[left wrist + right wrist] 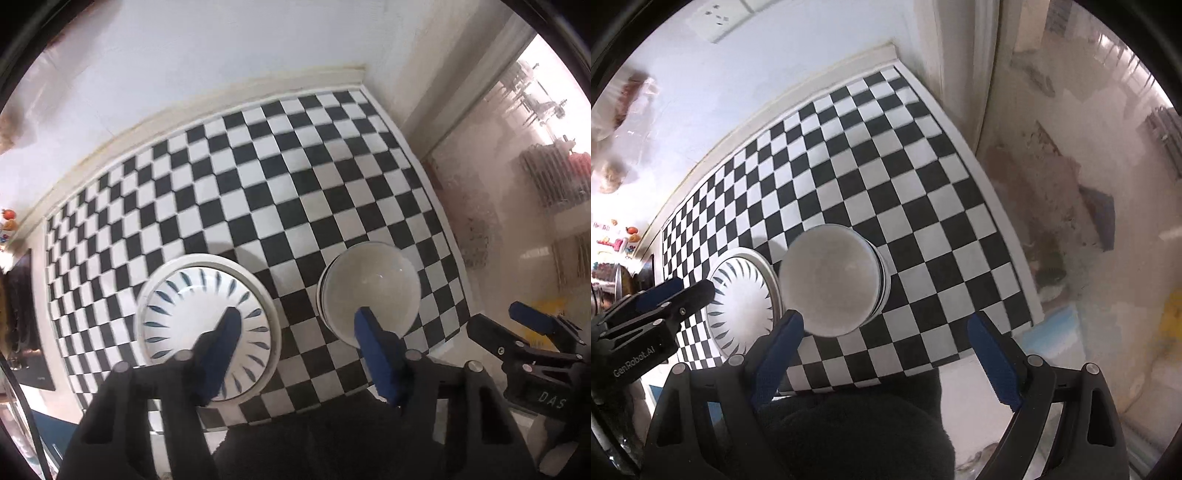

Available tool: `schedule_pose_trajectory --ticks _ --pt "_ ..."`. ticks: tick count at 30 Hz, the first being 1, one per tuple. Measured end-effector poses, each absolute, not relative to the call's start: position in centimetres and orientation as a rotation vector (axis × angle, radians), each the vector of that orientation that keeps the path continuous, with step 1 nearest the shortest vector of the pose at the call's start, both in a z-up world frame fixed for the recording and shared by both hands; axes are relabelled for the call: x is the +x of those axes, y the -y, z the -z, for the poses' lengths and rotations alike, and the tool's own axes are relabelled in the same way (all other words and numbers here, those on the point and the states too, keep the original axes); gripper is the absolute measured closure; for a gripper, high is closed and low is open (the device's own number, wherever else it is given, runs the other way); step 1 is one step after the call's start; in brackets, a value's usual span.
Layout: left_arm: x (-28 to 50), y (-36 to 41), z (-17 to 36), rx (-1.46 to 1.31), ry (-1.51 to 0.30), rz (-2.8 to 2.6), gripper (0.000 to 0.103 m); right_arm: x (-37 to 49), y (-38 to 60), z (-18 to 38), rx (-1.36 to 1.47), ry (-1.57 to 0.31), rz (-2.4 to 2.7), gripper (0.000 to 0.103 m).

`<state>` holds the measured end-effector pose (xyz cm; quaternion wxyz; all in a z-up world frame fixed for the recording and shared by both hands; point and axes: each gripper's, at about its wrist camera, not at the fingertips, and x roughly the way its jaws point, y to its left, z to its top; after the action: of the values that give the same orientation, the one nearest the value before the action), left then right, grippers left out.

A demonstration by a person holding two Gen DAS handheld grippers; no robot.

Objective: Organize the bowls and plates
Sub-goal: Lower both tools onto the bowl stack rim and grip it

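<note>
A stack of white plates (207, 325), the top one with blue leaf marks, sits on the checkered mat (258, 184) at the near left. To its right stands a stack of plain white bowls (373, 288). My left gripper (295, 321) is open and empty, held above the gap between the two stacks. In the right wrist view the bowls (831, 280) sit at the middle and the plates (742, 306) to their left. My right gripper (886, 325) is open and empty, just near of the bowls.
The checkered mat (886, 166) covers a white table against a white wall (184, 55). The right gripper shows at the right edge of the left wrist view (532, 332). The left gripper shows at the left of the right wrist view (672, 299). A floor with clutter lies to the right (1071, 221).
</note>
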<state>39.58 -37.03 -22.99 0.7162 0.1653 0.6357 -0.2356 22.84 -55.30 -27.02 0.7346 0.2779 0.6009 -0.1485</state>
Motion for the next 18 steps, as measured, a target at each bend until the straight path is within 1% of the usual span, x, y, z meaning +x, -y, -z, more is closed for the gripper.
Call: schedule_pose_trajectory --ticks 1,6,11,18 --pt "39.9 37.2 23.9 0.366 -1.431 0.529 0.055 23.1 55.5 27.8 0.618 -1.326 0.328 0.011" --pt "41.0 38.2 27.7 0.367 -1.504 0.523 0.062 24.1 56.4 32.5 0.688 -1.379 0.322 0.011" --pt "41.5 39.2 30.4 0.39 -1.547 0.522 0.062 24.5 57.3 36.3 0.743 -1.431 0.319 0.011" --pt "41.7 40.4 32.5 0.425 -1.577 0.532 0.062 25.0 57.9 39.5 0.779 -1.465 0.294 0.011"
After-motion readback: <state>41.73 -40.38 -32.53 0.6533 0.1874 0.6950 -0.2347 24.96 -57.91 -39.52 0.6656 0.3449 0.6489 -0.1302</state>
